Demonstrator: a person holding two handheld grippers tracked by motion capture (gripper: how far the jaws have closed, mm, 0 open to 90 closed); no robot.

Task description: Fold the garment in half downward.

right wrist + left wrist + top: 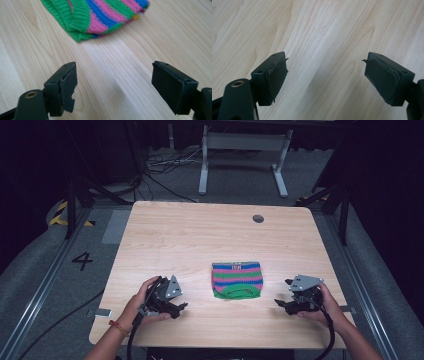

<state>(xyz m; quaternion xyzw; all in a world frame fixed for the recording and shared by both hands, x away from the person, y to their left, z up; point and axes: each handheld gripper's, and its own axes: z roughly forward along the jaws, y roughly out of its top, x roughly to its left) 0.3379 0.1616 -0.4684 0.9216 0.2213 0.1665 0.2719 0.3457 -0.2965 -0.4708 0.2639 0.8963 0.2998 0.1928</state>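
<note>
The folded striped knit piece (237, 280) lies flat on the table (165, 235) between my grippers. My right gripper (286, 301) is nearer; my left gripper (181, 307) farther. Both have spread, empty jaws.

Table: light wooden table (190, 235) with pale grain and rounded corners, seen from above in the high view.
Hole: a small round grey hole (258, 218) near the far edge, right of the middle.
Lying on it: a folded knitted cloth (237, 280) in green, pink and blue stripes, flat, near the middle of the near half.
Cloth's near edge: a green ribbed band (72, 20), flat against the wood.
Surroundings: grey floor (60, 270) around the table.
</note>
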